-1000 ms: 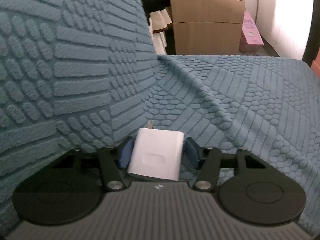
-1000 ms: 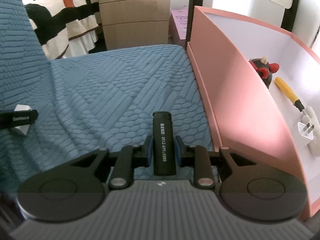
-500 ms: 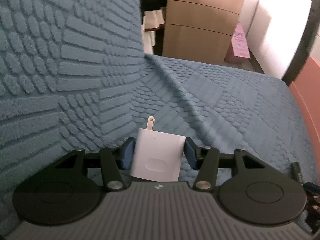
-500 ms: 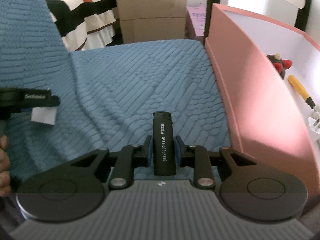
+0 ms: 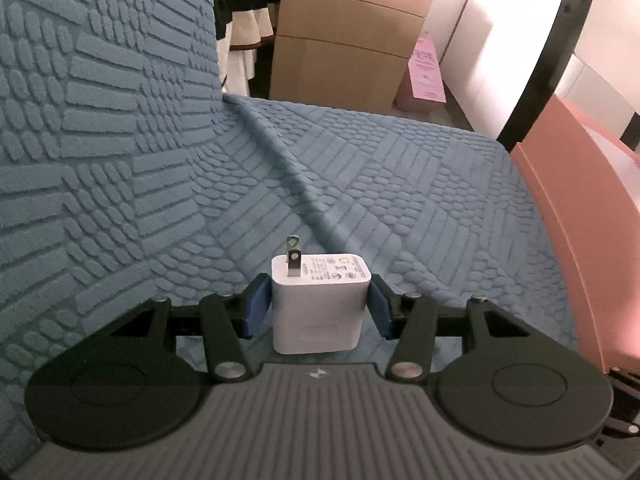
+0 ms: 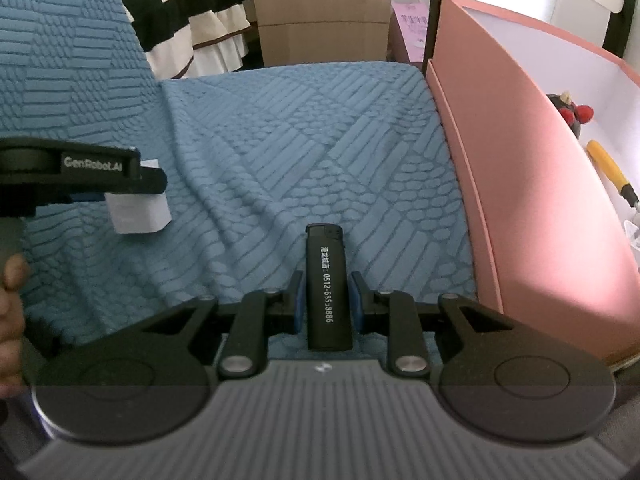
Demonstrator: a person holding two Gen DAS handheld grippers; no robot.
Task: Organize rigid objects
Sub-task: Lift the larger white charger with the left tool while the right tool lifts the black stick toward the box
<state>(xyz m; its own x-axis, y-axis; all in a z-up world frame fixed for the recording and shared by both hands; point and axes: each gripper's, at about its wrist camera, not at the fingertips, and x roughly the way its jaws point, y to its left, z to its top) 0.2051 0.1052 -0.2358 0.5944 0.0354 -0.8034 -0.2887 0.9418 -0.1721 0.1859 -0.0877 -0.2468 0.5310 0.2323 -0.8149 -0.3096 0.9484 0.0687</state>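
Gripping a white charger point(image 5: 320, 304) at lower centre, the left gripper point(image 5: 318, 306) is clamped, while the right gripper point(image 6: 326, 304) pinches a black lighter point(image 6: 326, 288).

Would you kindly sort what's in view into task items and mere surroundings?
Job:
- white charger, held in left claw
- black lighter, held in right claw
- pink box

Lying about:
- blue quilt
- wooden cabinet
- striped bedding
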